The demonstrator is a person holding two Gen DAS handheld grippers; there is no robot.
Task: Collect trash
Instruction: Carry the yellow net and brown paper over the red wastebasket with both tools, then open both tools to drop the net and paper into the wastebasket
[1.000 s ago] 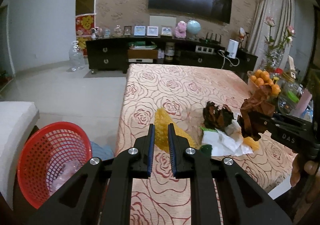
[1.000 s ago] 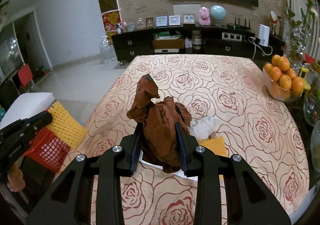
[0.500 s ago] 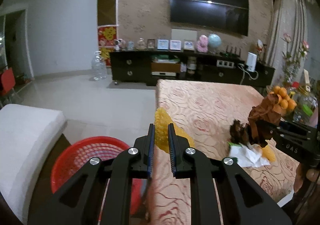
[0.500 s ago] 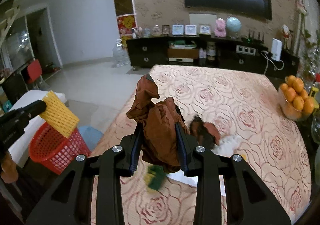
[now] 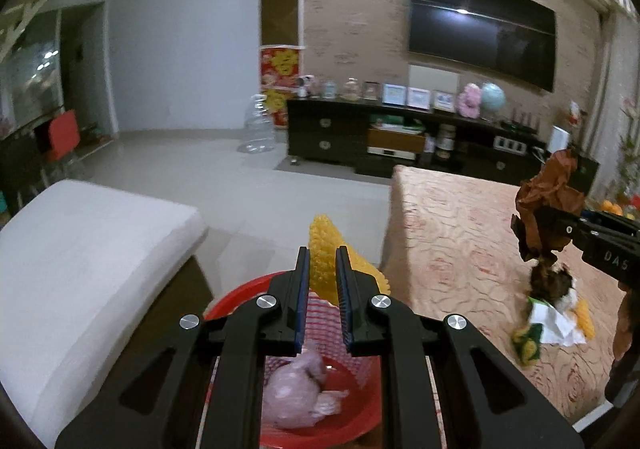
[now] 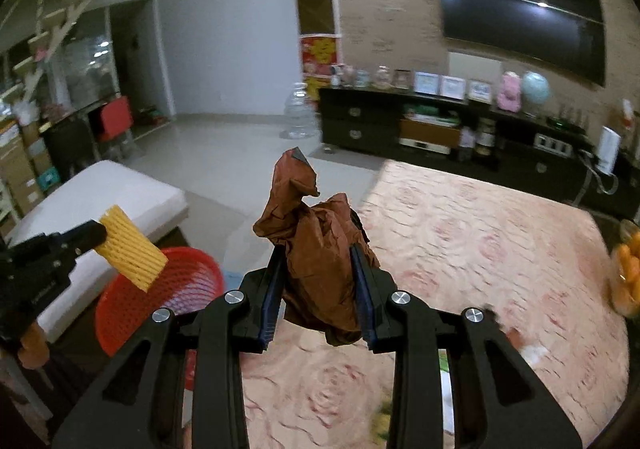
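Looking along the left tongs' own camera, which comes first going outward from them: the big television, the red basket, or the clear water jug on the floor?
1. Red basket, directly beneath the left tongs, which grip yellow foam netting.
2. Clear water jug, across the floor, beside the dark cabinet.
3. Television, on the far wall, upper right.

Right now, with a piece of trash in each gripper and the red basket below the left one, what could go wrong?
The yellow foam net sticks out past the red basket rim, so it may land on the floor. The brown crumpled paper in the right gripper hangs over the table, short of the basket. More scraps remain near the table edge.
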